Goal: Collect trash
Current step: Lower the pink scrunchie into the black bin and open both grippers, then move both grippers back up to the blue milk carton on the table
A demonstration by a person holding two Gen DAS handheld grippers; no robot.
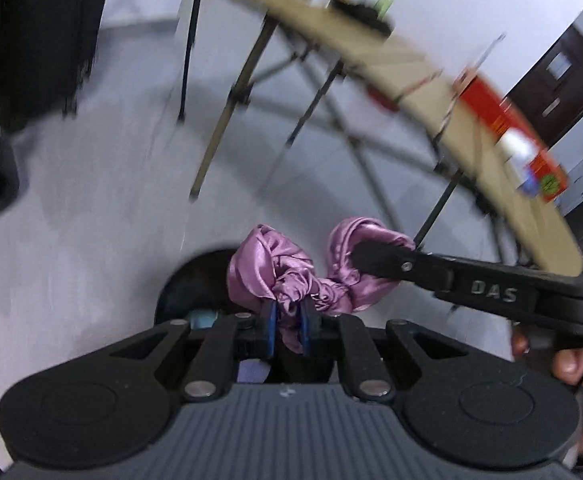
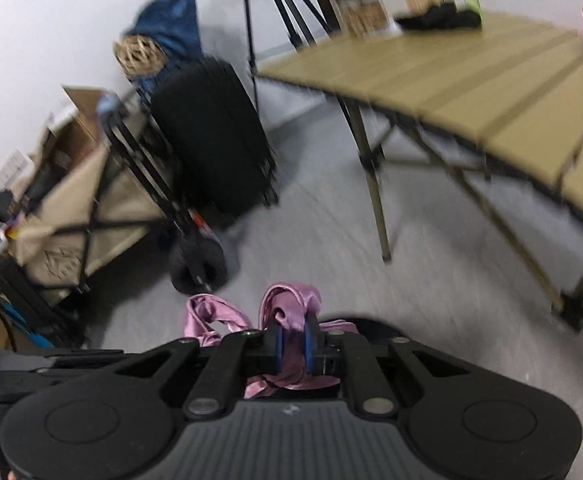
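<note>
A crumpled purple satin cloth (image 1: 275, 276) is held between both grippers, above the grey floor. My left gripper (image 1: 287, 328) is shut on its lower folds. My right gripper (image 1: 361, 256) comes in from the right in the left wrist view and is shut on the cloth's right loop. In the right wrist view the right gripper (image 2: 293, 340) pinches the same cloth (image 2: 291, 304), and another loop (image 2: 211, 316) hangs to the left. A round black bin (image 1: 195, 284) lies just below the cloth, mostly hidden.
A tan folding table (image 2: 471, 80) stands to the right, with a red box (image 1: 511, 140), a black item (image 2: 439, 18) and a green bottle on it. A black suitcase (image 2: 215, 136), a beige folding wagon (image 2: 71, 200) and a tripod stand to the left.
</note>
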